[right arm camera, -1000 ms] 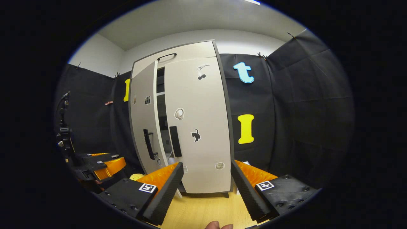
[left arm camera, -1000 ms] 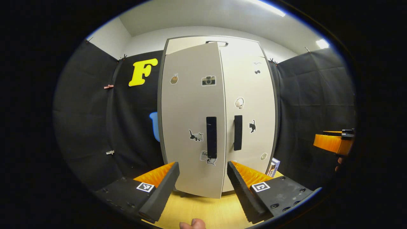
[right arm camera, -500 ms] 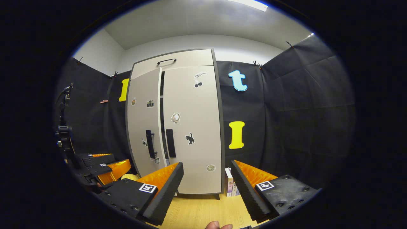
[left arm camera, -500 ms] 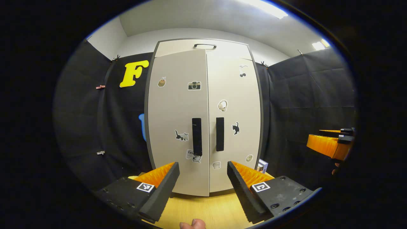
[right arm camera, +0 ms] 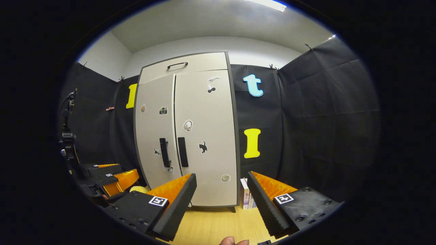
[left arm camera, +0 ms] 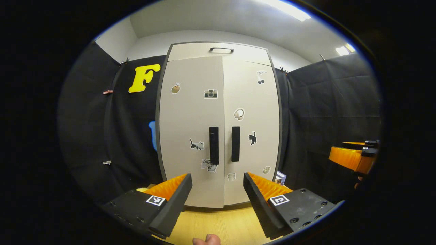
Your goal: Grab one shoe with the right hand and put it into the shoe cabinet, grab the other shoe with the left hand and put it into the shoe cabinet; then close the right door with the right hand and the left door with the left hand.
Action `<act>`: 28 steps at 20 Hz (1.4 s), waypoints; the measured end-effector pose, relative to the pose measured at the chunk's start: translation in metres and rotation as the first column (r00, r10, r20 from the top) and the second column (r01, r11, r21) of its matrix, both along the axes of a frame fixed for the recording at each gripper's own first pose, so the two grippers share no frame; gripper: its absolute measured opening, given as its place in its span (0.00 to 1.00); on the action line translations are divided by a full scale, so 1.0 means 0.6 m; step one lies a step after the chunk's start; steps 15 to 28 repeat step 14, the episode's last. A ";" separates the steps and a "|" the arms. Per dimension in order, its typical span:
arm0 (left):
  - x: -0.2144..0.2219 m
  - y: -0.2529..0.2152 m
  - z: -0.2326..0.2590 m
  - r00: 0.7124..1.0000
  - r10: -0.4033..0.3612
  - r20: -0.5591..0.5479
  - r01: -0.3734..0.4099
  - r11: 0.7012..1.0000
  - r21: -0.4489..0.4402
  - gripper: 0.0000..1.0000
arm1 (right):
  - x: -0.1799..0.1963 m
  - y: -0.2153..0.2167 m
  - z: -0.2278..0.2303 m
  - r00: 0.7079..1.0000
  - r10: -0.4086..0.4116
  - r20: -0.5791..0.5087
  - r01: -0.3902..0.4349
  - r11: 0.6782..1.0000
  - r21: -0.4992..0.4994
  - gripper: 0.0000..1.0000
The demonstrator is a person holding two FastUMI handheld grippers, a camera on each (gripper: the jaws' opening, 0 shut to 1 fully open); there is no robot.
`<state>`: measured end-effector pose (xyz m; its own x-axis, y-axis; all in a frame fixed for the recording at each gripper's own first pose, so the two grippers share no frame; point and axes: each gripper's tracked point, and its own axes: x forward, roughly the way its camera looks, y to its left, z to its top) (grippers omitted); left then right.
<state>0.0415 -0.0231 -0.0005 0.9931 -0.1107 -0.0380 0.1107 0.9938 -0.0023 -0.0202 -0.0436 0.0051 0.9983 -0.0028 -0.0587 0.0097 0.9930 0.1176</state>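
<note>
The shoe cabinet is seen at twelve o'clock, left door and right door flush, so the shoes are judged shut inside. The left gripper and right gripper are held spread and empty, clear of the handles.

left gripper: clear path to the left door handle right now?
Probably yes. The left gripper is open, facing the shut cabinet, and the left door handle sits straight ahead above its fingers with nothing between them.
</note>
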 end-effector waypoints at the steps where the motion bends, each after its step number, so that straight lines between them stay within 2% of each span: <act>1: -0.002 0.004 0.001 1.000 0.003 0.001 -0.003 1.000 -0.002 0.95 | 0.001 0.001 -0.001 1.000 0.001 0.002 -0.001 1.000 -0.005 0.98; 14: -0.021 0.066 0.008 0.995 0.096 0.011 -0.096 0.995 -0.003 0.95 | 0.025 0.031 -0.009 0.998 0.064 -0.002 -0.064 0.998 0.023 0.98; 28: -0.021 0.066 0.008 0.995 0.096 0.011 -0.096 0.995 -0.003 0.95 | 0.025 0.031 -0.009 0.998 0.064 -0.002 -0.064 0.998 0.023 0.98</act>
